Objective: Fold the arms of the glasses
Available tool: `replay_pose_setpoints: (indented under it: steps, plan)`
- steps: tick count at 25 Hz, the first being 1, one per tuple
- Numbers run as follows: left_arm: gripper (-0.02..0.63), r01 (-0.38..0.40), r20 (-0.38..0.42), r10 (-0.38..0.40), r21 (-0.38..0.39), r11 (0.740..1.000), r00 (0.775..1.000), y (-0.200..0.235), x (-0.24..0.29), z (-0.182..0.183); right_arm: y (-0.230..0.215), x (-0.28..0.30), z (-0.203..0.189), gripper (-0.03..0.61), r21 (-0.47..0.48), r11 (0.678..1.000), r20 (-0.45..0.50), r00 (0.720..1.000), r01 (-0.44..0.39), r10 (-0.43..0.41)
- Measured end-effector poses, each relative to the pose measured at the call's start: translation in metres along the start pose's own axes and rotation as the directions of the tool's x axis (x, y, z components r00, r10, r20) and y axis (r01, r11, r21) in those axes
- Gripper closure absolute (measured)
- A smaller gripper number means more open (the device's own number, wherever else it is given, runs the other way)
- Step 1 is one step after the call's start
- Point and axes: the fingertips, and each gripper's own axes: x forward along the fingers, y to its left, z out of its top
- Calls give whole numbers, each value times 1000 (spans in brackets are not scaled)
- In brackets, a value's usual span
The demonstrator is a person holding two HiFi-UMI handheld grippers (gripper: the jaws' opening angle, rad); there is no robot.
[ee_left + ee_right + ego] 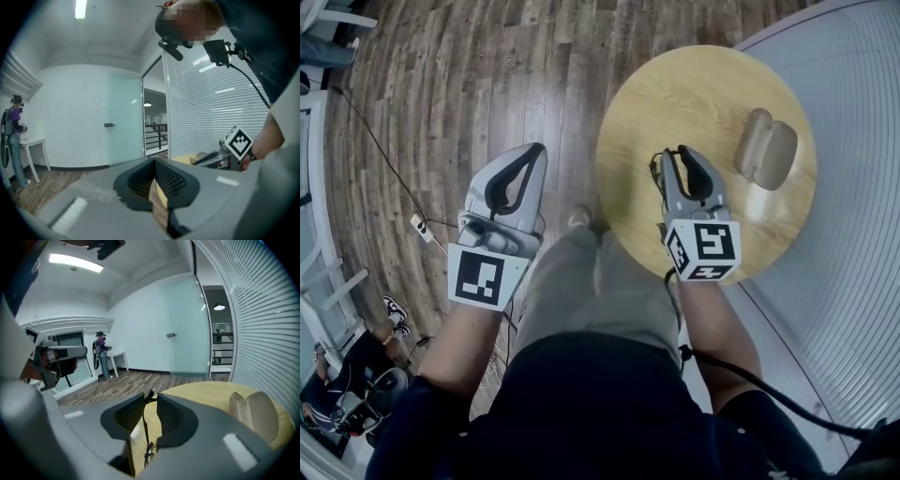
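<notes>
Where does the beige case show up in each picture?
Head view: beige case at the upper right, on the round table.
Left gripper view: perhaps the small tan lump right of centre; too small to be sure.
Right gripper view: lower right, on the table.
Shared landmark: the round table.

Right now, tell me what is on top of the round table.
A beige case lies on the table; over the tabletop, a thin dark glasses arm stands inside the right claw, which hides most of the glasses.
</notes>
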Motion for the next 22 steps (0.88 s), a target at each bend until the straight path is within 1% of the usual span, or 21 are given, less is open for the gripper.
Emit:
replay_pose_setpoints:
  steps: [8, 15, 22]
  plan:
    - [612, 12, 14, -12, 1, 1000, 1000, -10, -3, 4, 0, -15, -3, 488, -3, 1000, 4, 1000, 11, -11]
    - [612, 43, 12, -43, 0, 999, 999, -14, 4, 7, -4, -20, -3, 488, 0, 1000, 1, 1000, 27, -27]
    - [612, 69, 18, -69, 13, 998, 997, -28, 8, 4, -8, -32, -14, 488, 2, 999, 4, 999, 39, -39]
